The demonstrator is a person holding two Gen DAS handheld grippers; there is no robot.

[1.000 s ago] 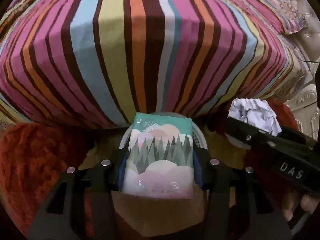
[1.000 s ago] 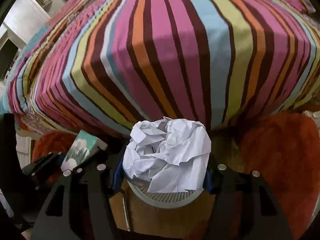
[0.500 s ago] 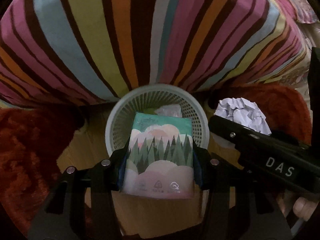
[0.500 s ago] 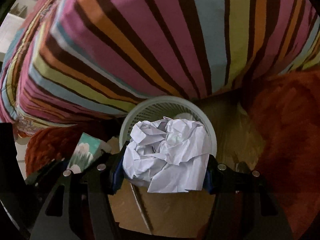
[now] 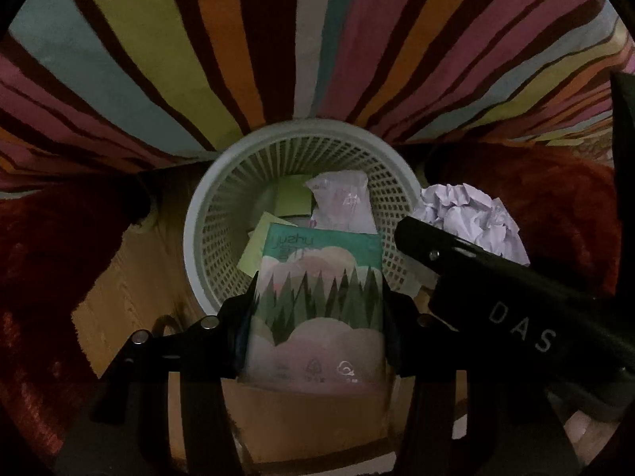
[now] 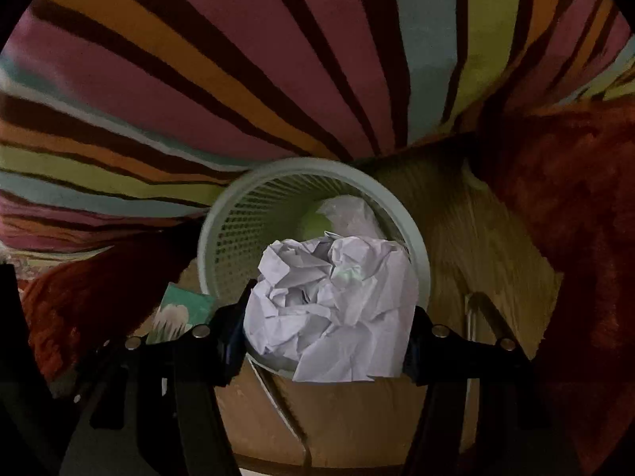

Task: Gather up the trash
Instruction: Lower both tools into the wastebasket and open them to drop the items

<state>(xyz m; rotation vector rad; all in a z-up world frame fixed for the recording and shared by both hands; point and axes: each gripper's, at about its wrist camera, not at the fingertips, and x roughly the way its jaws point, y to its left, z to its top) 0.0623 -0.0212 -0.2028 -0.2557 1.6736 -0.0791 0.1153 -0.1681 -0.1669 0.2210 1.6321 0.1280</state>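
Left claw (image 5: 317, 317): clamped on tissue pack (image 5: 321, 301), pack held over near rim of basket (image 5: 198, 214)
Right claw (image 6: 329, 341): clamped on paper ball (image 6: 333, 309), ball over basket's near rim
Basket: ahead of and below both claws, holds yellow notes (image 5: 291, 198) and wrapper (image 5: 343, 202); bedspread (image 5: 198, 39) beyond

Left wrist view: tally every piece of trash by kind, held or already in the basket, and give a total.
Tissue packs with forest print, in the left gripper: 1
Crumpled paper balls, in the right gripper: 1
Yellow-green notes, in the basket: 2
Pale plastic wrappers, in the basket: 1
Total: 5
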